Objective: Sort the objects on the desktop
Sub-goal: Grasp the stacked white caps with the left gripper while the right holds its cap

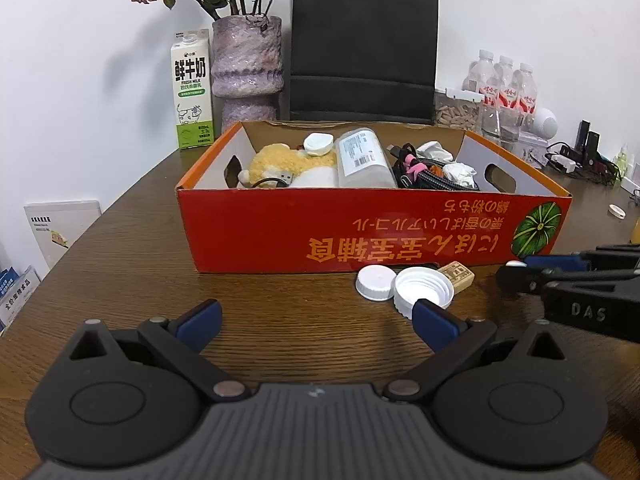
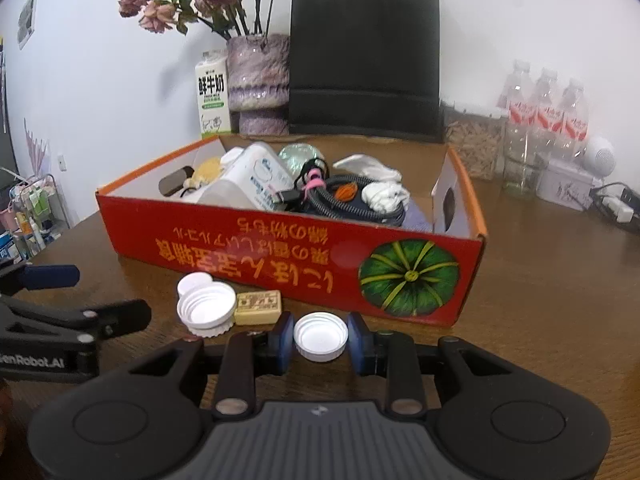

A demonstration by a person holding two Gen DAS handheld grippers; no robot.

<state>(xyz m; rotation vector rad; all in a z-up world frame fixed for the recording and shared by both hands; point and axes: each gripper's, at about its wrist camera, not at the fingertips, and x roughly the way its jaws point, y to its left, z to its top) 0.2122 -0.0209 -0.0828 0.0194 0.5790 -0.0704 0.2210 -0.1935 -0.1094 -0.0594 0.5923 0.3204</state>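
A red cardboard box (image 1: 256, 232) (image 2: 168, 232) stands mid-table and holds a plush toy, a clear bottle, cables and crumpled tissue. In front of it lie two white caps, one flat (image 1: 376, 282) (image 2: 194, 283) and one larger with its hollow up (image 1: 424, 288) (image 2: 206, 310). A small tan block (image 1: 458, 274) (image 2: 258, 307) lies beside them. My right gripper (image 2: 320, 336) (image 1: 516, 272) is shut on a third white cap (image 2: 320, 334), hollow side up, just in front of the box wall. My left gripper (image 1: 316, 312) (image 2: 112, 294) is open with nothing between its fingers, its right finger close to the larger cap.
Behind the box stand a milk carton (image 1: 192, 88), a purple vase (image 1: 246, 72) with dried roses and a black paper bag (image 1: 362, 48). At the back right are water bottles (image 1: 504, 88), a jar of pellets (image 1: 458, 110), cables and another small white cap (image 1: 616, 211).
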